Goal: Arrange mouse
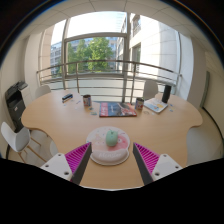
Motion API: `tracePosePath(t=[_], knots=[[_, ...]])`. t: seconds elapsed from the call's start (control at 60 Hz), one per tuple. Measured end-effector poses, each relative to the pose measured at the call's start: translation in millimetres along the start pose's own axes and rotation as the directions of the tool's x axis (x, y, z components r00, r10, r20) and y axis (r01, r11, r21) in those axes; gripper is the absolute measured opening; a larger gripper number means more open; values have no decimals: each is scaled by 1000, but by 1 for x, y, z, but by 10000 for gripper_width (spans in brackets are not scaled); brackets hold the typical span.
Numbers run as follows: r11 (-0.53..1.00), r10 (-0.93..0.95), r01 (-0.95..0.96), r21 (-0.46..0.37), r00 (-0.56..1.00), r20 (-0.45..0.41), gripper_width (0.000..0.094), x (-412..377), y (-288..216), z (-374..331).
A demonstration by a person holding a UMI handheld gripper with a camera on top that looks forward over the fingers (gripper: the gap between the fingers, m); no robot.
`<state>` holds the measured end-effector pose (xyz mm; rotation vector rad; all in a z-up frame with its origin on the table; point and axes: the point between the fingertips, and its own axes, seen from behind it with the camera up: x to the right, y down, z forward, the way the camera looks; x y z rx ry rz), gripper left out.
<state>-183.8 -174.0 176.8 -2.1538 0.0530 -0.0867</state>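
A pale green mouse (108, 138) lies on a round white and pink mouse mat (108, 146) on the light wooden table (60, 118). My gripper (112, 158) is open. Its two fingers with magenta pads (78, 154) stand to either side of the near edge of the mat, and the mouse lies just ahead of them, between their lines. Nothing is held.
Farther back on the table lie a colourful flat box or book (117, 109), a small dark cup (87, 101), a dark item (67, 97) at the far left and a laptop-like device (157, 100) at the far right. A white chair (17, 138) stands on the left. Windows and a railing lie beyond.
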Motion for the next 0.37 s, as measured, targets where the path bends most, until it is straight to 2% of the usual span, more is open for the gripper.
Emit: tracePosePath(t=[0.367], knots=[[1000,-9,9,-8,1000,-10,849,1,30,-59]])
